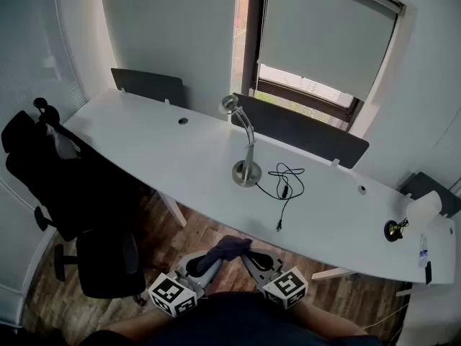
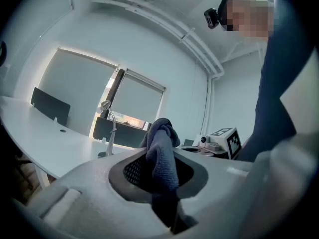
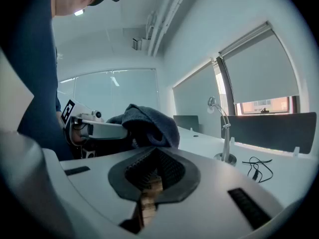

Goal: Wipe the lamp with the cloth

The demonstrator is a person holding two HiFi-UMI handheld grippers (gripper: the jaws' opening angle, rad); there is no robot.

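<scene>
A slim silver lamp [image 1: 247, 144] with a round base stands at the middle of the long white desk [image 1: 144, 139]. It also shows far off in both gripper views, as the lamp [image 2: 109, 127] and the lamp [image 3: 226, 133]. Both grippers hang low in front of the desk's near edge, close to my body. My left gripper [image 1: 204, 264] is shut on a dark blue-grey cloth [image 1: 229, 248], and the cloth [image 2: 162, 156] bunches up above its jaws. My right gripper [image 1: 251, 259] sits just right of the cloth [image 3: 148, 123], shut and with nothing in it.
A black cable [image 1: 285, 182] lies coiled right of the lamp base. Dark divider panels [image 1: 302, 130] line the desk's far edge under the window. A black office chair [image 1: 68, 186] stands at the left over wooden floor. A white object [image 1: 423, 210] sits at the desk's right end.
</scene>
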